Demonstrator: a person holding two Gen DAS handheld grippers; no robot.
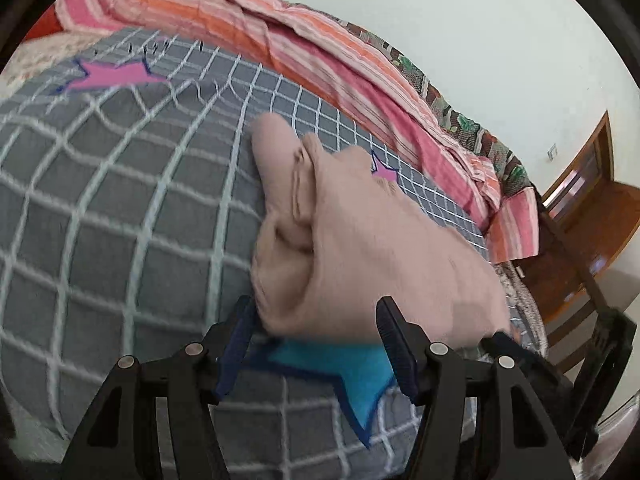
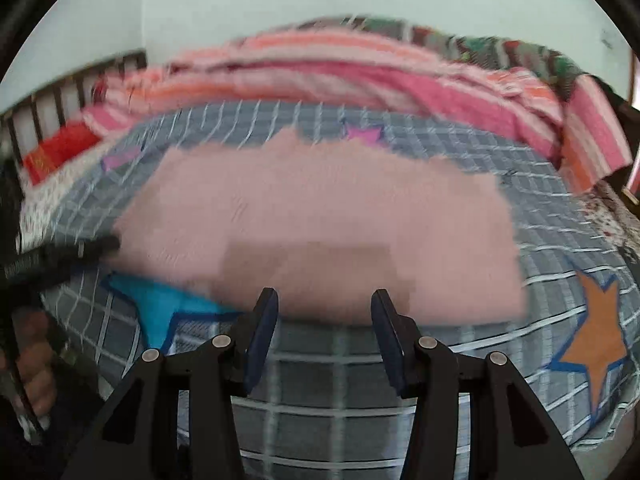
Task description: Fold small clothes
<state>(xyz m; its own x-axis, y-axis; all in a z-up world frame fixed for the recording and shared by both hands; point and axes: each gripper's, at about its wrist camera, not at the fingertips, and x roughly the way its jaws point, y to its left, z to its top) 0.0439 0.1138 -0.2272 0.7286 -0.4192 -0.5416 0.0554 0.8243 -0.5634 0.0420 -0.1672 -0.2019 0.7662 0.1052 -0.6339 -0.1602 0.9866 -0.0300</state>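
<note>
Left claw at the near edge of a pale pink garment on the bed

The left claw (image 1: 316, 344) stands with jaws apart, nothing pinched, its fingertips at the near edge of the folded pink garment (image 1: 360, 240). The garment lies on a grey checked cover (image 1: 120, 208) printed with stars, over a blue star (image 1: 352, 368). A striped pink-orange blanket (image 1: 320, 56) is bunched along the far side.

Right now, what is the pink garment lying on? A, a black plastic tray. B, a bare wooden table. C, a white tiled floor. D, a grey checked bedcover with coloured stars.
D: the pink garment lies spread on the grey checked bedcover, which has an orange star and a blue star printed on it.
</note>
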